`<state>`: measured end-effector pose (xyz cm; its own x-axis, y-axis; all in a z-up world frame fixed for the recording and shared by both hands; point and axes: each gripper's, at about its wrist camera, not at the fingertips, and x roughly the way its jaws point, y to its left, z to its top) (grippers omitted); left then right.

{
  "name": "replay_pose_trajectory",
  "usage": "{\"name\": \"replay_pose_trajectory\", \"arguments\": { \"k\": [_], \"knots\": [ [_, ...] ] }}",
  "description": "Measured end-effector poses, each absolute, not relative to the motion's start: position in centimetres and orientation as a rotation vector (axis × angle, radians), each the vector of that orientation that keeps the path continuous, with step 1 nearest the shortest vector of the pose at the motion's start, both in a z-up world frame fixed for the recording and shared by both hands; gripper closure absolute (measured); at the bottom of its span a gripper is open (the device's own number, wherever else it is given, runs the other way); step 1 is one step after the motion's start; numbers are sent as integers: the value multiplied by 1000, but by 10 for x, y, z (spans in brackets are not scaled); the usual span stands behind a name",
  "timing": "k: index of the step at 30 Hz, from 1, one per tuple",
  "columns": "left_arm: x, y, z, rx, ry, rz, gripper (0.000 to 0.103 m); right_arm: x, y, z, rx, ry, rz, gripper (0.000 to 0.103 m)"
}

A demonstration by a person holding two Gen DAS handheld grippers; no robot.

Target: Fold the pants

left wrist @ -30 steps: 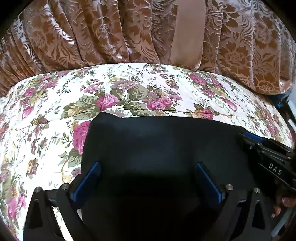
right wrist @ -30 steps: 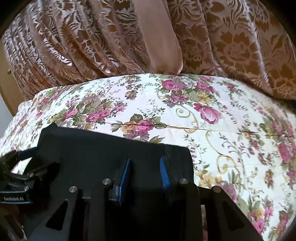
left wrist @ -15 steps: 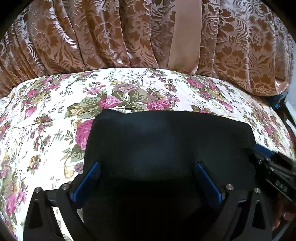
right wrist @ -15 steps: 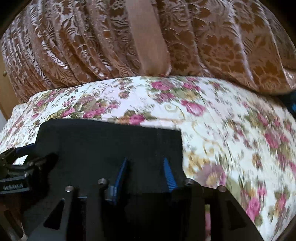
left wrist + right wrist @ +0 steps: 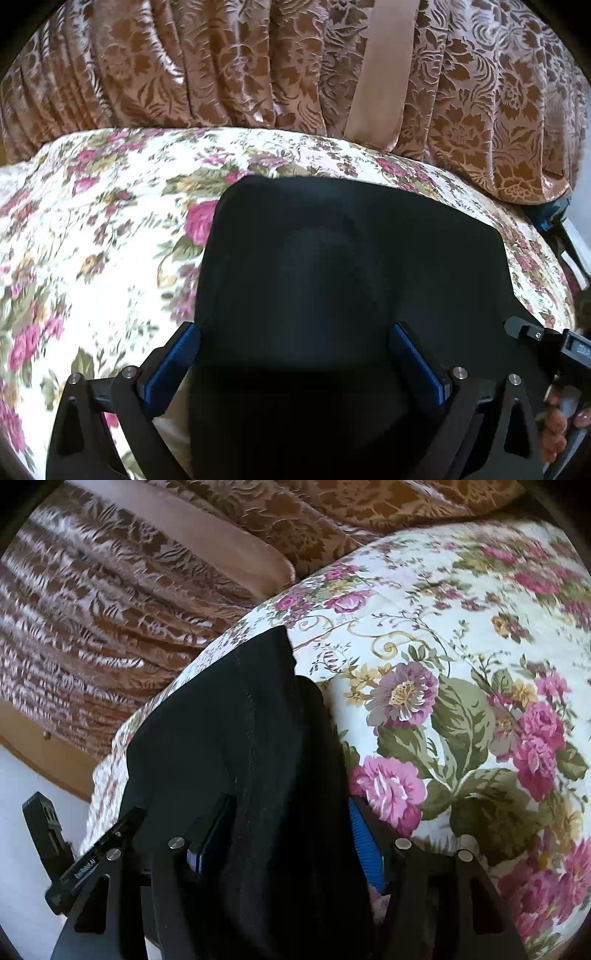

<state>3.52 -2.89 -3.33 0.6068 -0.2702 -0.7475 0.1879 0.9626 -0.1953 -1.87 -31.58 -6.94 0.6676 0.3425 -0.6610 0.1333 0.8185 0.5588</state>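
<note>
The black pants [image 5: 351,266] lie folded on the floral bedspread [image 5: 92,229]. In the left wrist view my left gripper [image 5: 295,362] is open, its blue pads wide apart over the near edge of the pants. In the right wrist view my right gripper [image 5: 284,842] has its jaws apart with a fold of the black pants [image 5: 229,731] bunched between the blue pads; the view is tilted. The right gripper also shows at the right edge of the left wrist view [image 5: 546,343], and the left one at the lower left of the right wrist view [image 5: 74,853].
Brown patterned curtains [image 5: 258,62] hang behind the bed, with a plain tan band [image 5: 380,66]. A wooden edge [image 5: 44,749] and white wall show at the left in the right wrist view. The bedspread [image 5: 461,664] stretches off to the right of the pants.
My right gripper has opened wider and rolled sharply, so its view now tilts. My left gripper has stayed open and shifted a little; the pants sit further right in its view.
</note>
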Motion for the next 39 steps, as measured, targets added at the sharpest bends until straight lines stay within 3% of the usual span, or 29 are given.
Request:
{"name": "replay_pose_trajectory", "arguments": {
  "k": [16, 39],
  "knots": [
    [7, 7, -49, -359, 1041, -403, 1, -30, -316, -60, 564, 913, 180, 37],
    [-1, 20, -51, -449, 1073, -699, 2, -29, -322, -85, 713, 974, 350, 32]
  ]
}}
